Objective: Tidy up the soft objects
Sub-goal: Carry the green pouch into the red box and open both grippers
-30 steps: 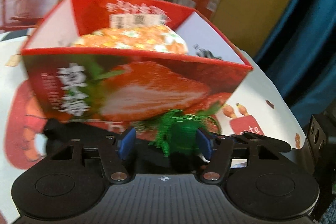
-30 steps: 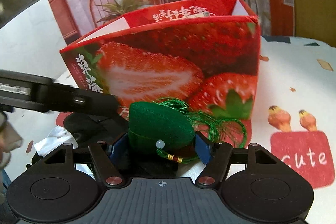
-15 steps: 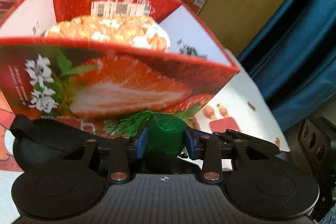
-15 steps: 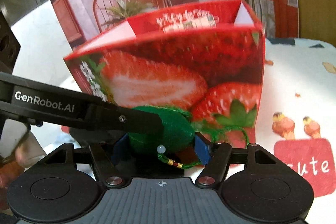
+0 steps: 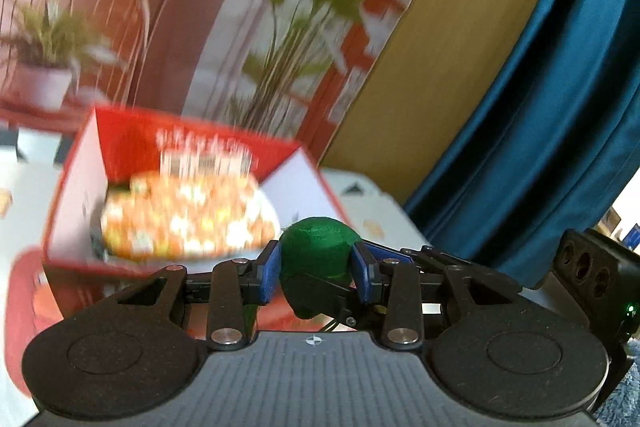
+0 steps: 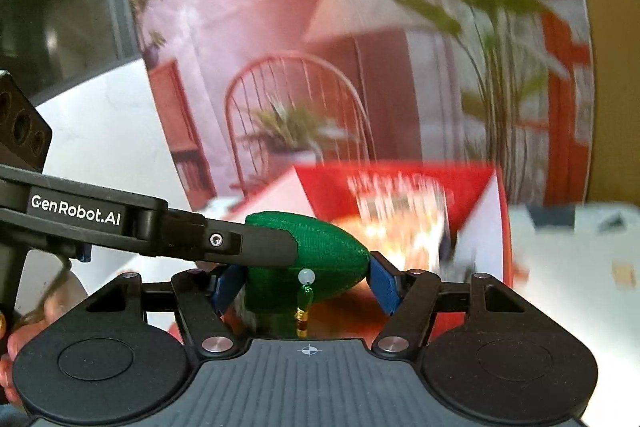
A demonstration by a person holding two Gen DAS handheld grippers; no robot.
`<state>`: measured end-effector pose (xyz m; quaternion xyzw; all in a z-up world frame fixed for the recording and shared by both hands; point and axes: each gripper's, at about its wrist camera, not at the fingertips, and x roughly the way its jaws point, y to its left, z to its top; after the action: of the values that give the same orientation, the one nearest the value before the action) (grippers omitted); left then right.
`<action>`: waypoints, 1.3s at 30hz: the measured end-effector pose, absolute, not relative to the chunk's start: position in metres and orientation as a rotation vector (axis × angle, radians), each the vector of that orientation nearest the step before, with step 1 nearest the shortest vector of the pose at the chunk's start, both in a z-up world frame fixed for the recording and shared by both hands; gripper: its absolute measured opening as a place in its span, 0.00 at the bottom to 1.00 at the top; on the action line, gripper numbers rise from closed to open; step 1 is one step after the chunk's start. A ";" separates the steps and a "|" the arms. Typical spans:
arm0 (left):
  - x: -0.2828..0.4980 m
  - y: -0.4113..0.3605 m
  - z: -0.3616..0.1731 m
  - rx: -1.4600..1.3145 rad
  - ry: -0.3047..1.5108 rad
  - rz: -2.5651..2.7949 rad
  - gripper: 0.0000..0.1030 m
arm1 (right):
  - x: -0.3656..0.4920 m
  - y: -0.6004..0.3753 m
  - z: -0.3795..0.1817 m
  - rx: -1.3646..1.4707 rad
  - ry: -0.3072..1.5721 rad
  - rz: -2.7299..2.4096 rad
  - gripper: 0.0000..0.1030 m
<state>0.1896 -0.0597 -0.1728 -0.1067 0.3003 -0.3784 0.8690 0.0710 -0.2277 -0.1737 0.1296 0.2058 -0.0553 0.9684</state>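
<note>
A green soft pouch [image 5: 316,251] with a pale bead and a green cord [image 6: 306,275] hangs in the air, gripped from two sides. My left gripper [image 5: 316,275] is shut across its width. My right gripper [image 6: 306,285] is shut on the green pouch [image 6: 332,251] lengthwise, a blue pad at each end. The left gripper's black finger [image 6: 240,243] crosses in front of the pouch in the right wrist view. Just beyond stands an open red strawberry-print box [image 5: 192,143], also blurred in the right wrist view [image 6: 400,179]. An orange patterned soft thing [image 5: 188,223] lies inside it.
The box stands on a white printed tablecloth [image 6: 568,267]. Behind it hangs a backdrop picture of a chair and plants [image 6: 296,115]. A blue curtain [image 5: 560,107] is at the right. A person's hand [image 6: 24,319] shows at the lower left of the right wrist view.
Both grippers have risen with the pouch, from low in front of the box to above its rim. The left jaws closed on the pouch. The box's inside now shows.
</note>
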 end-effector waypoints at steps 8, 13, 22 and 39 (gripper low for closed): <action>0.197 -0.051 -0.122 -0.248 0.476 -0.781 0.39 | 0.100 -0.226 -0.114 0.165 0.321 -0.089 0.61; 0.202 -0.049 -0.103 -0.233 0.410 -0.761 0.39 | 0.121 -0.225 -0.091 0.092 0.276 -0.083 0.61; 0.224 -0.043 -0.111 -0.258 0.430 -0.720 0.39 | 0.154 -0.229 -0.094 0.077 0.298 -0.074 0.62; 0.268 -0.064 -0.192 -0.239 0.664 -0.711 0.39 | 0.174 -0.252 -0.181 0.200 0.500 -0.121 0.62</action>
<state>0.2676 -0.0642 -0.1916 -0.1146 0.3181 -0.3409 0.8772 0.1742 -0.2519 -0.1813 0.0989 0.2468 -0.0595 0.9622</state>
